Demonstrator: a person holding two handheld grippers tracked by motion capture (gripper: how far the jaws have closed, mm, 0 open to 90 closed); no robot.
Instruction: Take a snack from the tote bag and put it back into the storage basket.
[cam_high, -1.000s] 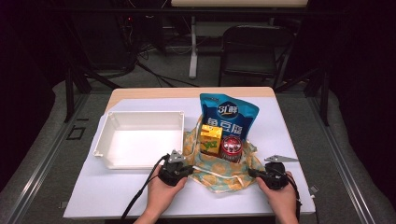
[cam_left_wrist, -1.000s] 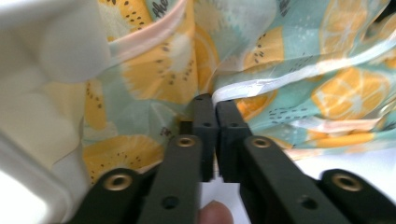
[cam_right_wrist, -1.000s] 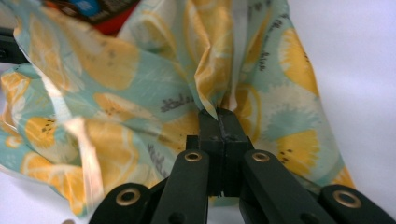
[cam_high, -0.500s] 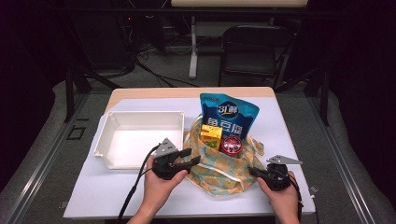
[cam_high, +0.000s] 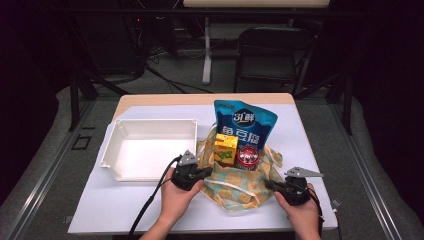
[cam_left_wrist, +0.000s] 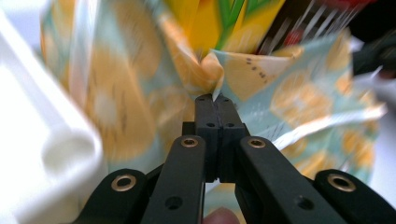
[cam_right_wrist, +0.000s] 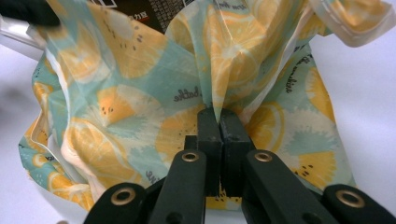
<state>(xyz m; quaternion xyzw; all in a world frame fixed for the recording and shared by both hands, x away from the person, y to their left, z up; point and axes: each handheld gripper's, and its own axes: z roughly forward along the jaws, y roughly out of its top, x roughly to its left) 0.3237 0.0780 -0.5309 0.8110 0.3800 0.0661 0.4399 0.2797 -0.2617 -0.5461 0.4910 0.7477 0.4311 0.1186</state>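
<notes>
A cloth bag (cam_high: 240, 189) printed with lemon slices lies open on the white table, its fabric spread toward me. Inside it stand a blue snack pouch (cam_high: 244, 122), a yellow carton (cam_high: 226, 149) and a red can (cam_high: 247, 156). My left gripper (cam_high: 204, 172) sits at the bag's left edge. Its jaws have just been closing and are now shut on a fold of the fabric (cam_left_wrist: 215, 84). My right gripper (cam_high: 270, 185) is at the bag's right edge, shut on another fold of the cloth (cam_right_wrist: 215, 93). A pale strap (cam_high: 227, 186) lies across the fabric.
An empty white tray (cam_high: 112, 150) stands left of the bag, close beside my left hand. The table's near edge (cam_high: 200, 231) is just below both hands. A dark chair (cam_high: 272, 50) and stands are beyond the far edge.
My left gripper rose from the table, opened, moved right to the bag's left edge and closed on the fabric. My right gripper kept its place and grip.
</notes>
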